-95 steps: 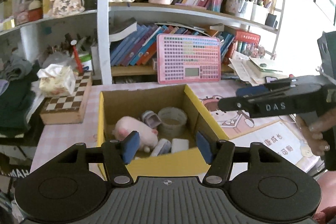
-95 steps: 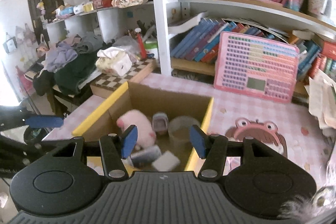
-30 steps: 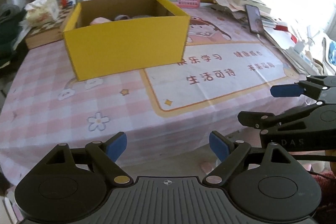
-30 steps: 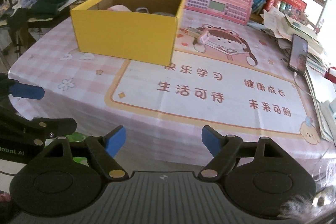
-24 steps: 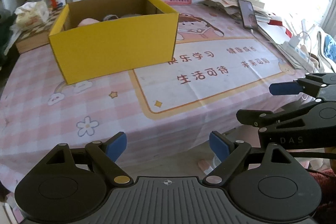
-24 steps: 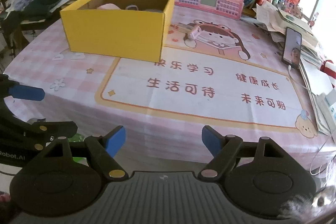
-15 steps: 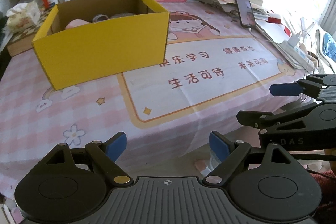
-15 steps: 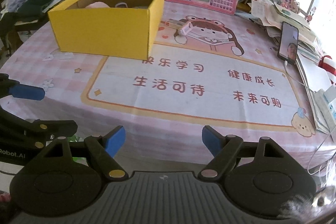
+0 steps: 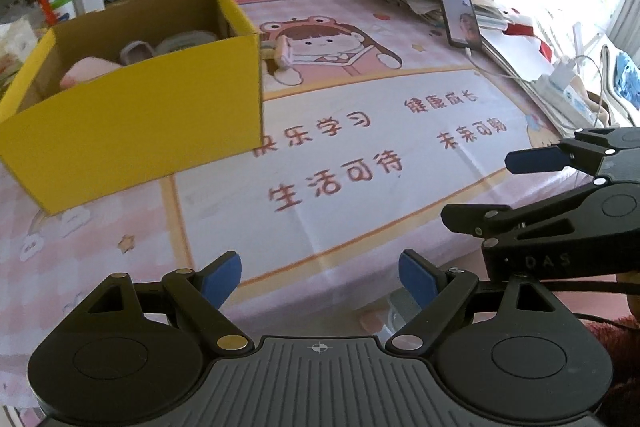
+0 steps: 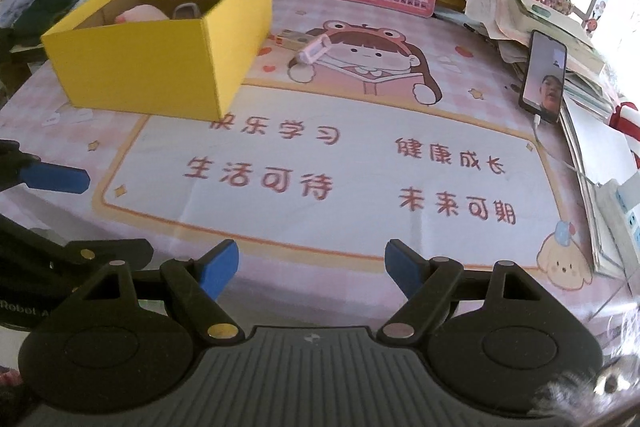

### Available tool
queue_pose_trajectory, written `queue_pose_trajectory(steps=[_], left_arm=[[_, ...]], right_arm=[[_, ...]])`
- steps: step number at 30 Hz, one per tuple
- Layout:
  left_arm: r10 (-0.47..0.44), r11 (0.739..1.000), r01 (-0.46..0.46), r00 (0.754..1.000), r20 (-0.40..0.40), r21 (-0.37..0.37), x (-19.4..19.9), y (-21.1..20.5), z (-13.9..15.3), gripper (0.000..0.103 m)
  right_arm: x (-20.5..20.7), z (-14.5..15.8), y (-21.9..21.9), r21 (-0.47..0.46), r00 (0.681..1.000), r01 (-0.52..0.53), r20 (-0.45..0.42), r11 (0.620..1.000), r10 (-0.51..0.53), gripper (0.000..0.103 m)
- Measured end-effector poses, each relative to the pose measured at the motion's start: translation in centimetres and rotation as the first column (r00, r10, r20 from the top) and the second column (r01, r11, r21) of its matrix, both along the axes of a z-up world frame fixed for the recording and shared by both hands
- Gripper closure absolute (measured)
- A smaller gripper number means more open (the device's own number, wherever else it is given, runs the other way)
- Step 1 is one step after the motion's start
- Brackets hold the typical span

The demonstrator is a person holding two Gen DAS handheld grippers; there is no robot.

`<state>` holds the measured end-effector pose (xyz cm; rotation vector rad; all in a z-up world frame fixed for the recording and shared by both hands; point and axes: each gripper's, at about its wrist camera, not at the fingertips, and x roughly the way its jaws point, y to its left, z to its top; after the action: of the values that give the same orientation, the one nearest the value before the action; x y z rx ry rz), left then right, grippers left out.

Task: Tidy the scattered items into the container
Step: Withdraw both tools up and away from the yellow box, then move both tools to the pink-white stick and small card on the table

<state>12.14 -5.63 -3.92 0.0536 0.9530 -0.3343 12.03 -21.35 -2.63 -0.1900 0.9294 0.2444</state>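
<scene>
Both grippers are hovering at the near table edge w/ jaws wide, holding nothing: left gripper (image 9: 320, 277), right gripper (image 10: 312, 267). Yellow box (image 10: 160, 67) is sitting far left; a pink item (image 10: 314, 51) is lying just beside its right wall.

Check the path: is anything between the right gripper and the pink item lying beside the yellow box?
Nothing visible blocks it. The right gripper, open and empty, faces bare tablecloth all the way to the pink item, which lies just right of the yellow box beside a small beige piece.
</scene>
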Motion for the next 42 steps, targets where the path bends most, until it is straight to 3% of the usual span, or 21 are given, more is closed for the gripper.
queue_pose_trajectory(steps=[9, 20, 26, 31, 42], left_arm=[[-0.031, 0.999, 0.031, 0.999, 0.015, 0.012, 3.4, -3.3, 0.2, 0.015], [-0.072, 0.993, 0.058, 0.988, 0.134, 0.107, 7.3, -8.5, 1.3, 0.015], [0.006, 0.99, -0.029, 0.985, 0.17, 0.135, 10.4, -10.3, 1.2, 0.016], [0.092, 0.986, -0.114, 0.98, 0.178, 0.119, 13.1, -10.9, 1.1, 0.032], [0.271, 0.948, -0.295, 0.944, 0.19, 0.116, 17.9, -11.5, -0.7, 0.033]], right_arm=[[4.3, -0.6, -3.3, 0.036, 1.0, 0.006, -0.011, 0.999, -0.006, 0.023], [10.2, 0.3, -7.8, 0.117, 0.999, 0.032, 0.035, 0.993, -0.037, 0.023], [13.8, 1.0, -9.7, 0.146, 0.997, 0.005, 0.072, 0.989, -0.016, 0.026], [17.5, 1.4, -10.4, 0.177, 0.994, -0.068, 0.098, 0.982, 0.051, 0.027], [25.8, 0.8, -8.1, 0.175, 0.96, -0.273, 0.118, 0.946, 0.255, 0.028]])
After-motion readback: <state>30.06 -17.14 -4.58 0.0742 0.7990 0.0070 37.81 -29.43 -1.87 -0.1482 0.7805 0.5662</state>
